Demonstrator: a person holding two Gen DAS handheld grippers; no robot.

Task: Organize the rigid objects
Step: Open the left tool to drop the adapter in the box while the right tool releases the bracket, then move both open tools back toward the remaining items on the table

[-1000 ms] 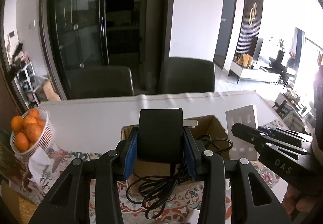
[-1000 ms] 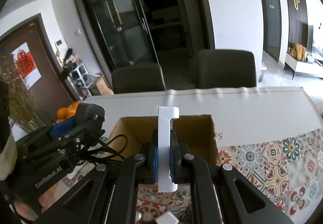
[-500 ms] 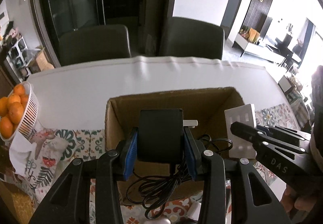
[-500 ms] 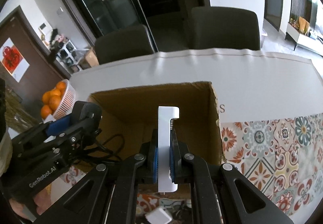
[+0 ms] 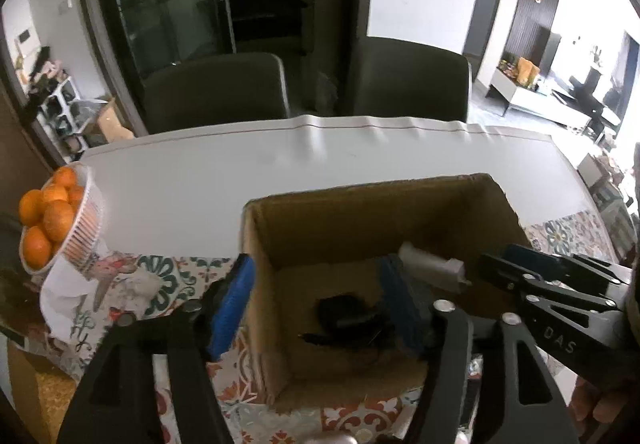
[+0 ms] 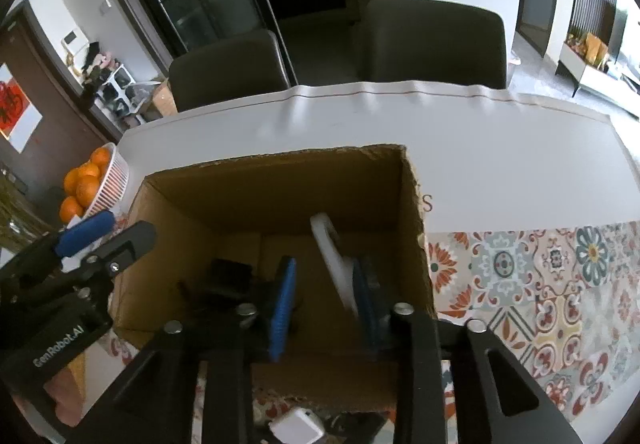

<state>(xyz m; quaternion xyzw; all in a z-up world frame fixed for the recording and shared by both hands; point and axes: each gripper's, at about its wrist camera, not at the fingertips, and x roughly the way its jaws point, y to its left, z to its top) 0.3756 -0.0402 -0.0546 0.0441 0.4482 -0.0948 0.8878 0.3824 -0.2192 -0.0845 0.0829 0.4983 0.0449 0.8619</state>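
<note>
An open cardboard box [image 5: 360, 203] [image 6: 280, 179] stands on the table. My left gripper [image 5: 316, 292] is open over the box, its jaws astride the left wall. The black adapter with its cable [image 5: 344, 318] [image 6: 228, 276] lies on the box floor. My right gripper [image 6: 324, 292] is open above the box. The white plate [image 6: 332, 256] leans tilted against its right pad, dropping into the box; it also shows in the left wrist view [image 5: 432, 268].
A white basket of oranges [image 5: 52, 215] [image 6: 88, 183] stands at the table's left. Two dark chairs [image 5: 216, 91] stand behind the table. A patterned cloth [image 6: 540, 284] covers the near part. A small white charger [image 6: 296, 426] lies in front of the box.
Both grippers opened over the box. The black adapter fell from the left gripper to the box floor. The white plate came loose and tilts in the right gripper.
</note>
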